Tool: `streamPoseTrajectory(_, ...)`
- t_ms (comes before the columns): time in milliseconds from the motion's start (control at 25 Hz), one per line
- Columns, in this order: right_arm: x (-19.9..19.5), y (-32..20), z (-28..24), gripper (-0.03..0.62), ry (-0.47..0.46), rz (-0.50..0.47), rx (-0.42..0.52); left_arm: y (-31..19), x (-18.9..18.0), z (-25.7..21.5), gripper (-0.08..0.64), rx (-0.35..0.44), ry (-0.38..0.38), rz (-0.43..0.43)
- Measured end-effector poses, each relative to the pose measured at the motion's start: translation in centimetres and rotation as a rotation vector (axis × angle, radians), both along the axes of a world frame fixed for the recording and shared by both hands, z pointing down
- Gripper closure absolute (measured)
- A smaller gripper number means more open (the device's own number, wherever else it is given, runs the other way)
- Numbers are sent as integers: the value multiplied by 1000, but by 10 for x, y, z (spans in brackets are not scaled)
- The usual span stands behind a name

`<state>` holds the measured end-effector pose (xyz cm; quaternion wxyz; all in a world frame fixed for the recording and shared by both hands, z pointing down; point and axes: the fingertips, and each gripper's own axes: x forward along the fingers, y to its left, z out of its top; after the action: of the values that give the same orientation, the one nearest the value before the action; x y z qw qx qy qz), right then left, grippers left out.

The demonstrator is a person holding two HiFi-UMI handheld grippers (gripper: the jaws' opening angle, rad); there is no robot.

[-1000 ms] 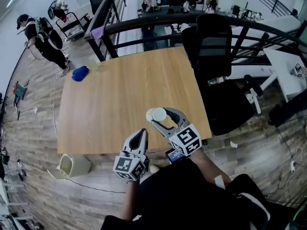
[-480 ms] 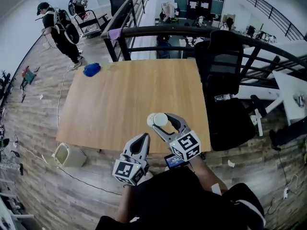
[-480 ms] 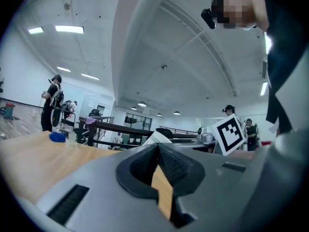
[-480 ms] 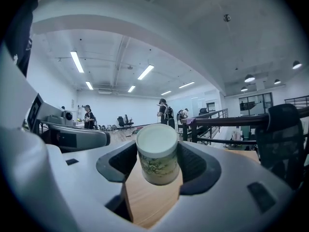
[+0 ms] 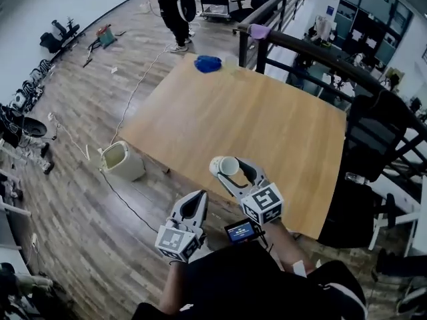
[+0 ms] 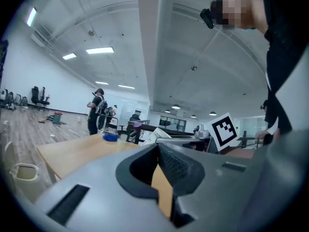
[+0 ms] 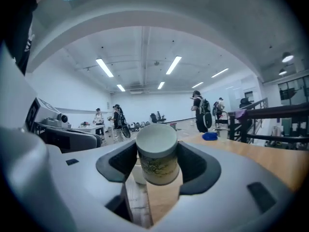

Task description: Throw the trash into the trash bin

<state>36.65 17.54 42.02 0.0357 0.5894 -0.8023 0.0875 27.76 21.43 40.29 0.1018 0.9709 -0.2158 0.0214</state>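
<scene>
Cup point(image 5: 226, 166) clamped in R gripper point(image 5: 231, 171), centre frame, over table point(image 5: 267, 119) edge. L gripper point(image 5: 194, 201) lower centre, jaws closed, nothing held. Bin point(image 5: 111, 167) seen at left, on floor.

Wooden table point(image 5: 253, 122), perhaps a blue cloth point(image 5: 207, 63) on it, black chair point(image 5: 372, 135)

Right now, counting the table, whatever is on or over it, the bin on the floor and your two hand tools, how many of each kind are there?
Tools: 2 (left tool, right tool)
Paper cup: 1, in the right tool
Blue object: 1
Trash bin: 1
Table: 1
Total: 6
</scene>
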Motion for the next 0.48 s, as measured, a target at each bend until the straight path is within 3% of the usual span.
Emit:
streamPoseTrajectory(120,-51,-42,3,337,36,-99,-22,-30,-46,6,552,35,-22,-90)
streamPoseTrajectory(360,-177,-124,1,337,53,-244,-40,-113,-161,1,552,51,12,-221)
streamPoseTrajectory(480,-260,-176,-3,337,43,-335,-30,-156,-236,-3,552,92,-39,-288)
